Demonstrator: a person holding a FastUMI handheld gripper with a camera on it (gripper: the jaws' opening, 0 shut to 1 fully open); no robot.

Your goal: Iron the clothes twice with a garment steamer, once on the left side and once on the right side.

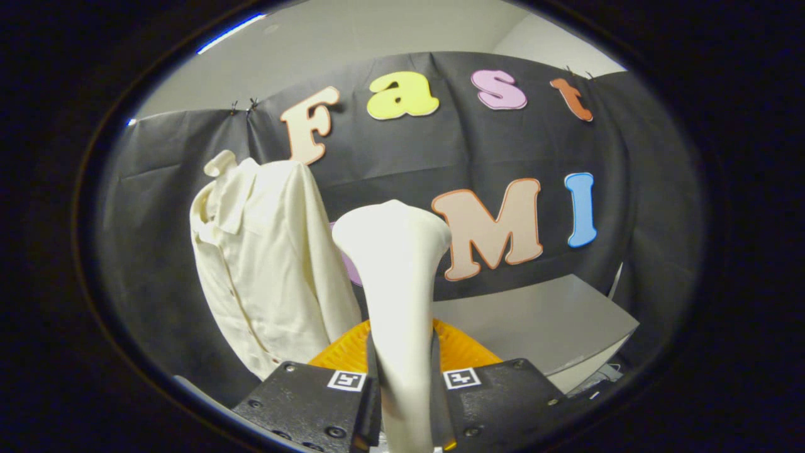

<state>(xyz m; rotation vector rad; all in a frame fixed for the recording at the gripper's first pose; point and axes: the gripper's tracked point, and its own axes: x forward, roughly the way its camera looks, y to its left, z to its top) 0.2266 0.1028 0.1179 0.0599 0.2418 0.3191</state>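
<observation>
You have a black cloth wall (440, 157) hung across the back of the booth, creased in long folds and pinned at its top edge by small clips (244, 106). Above it you see a pale plain room wall (352, 38), with a thin strip of bluish light (229, 33) near the top. Low down, in front of the cloth, a grey tabletop (553, 321) stands with a pale front edge.

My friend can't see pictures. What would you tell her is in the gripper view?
The gripper is shut on a white garment steamer, holding it upright with its wide head on top. Beyond it, to one side, a cream shirt hangs before the black cloth wall, and the steamer is not touching it. A grey table sits on the other side.
</observation>
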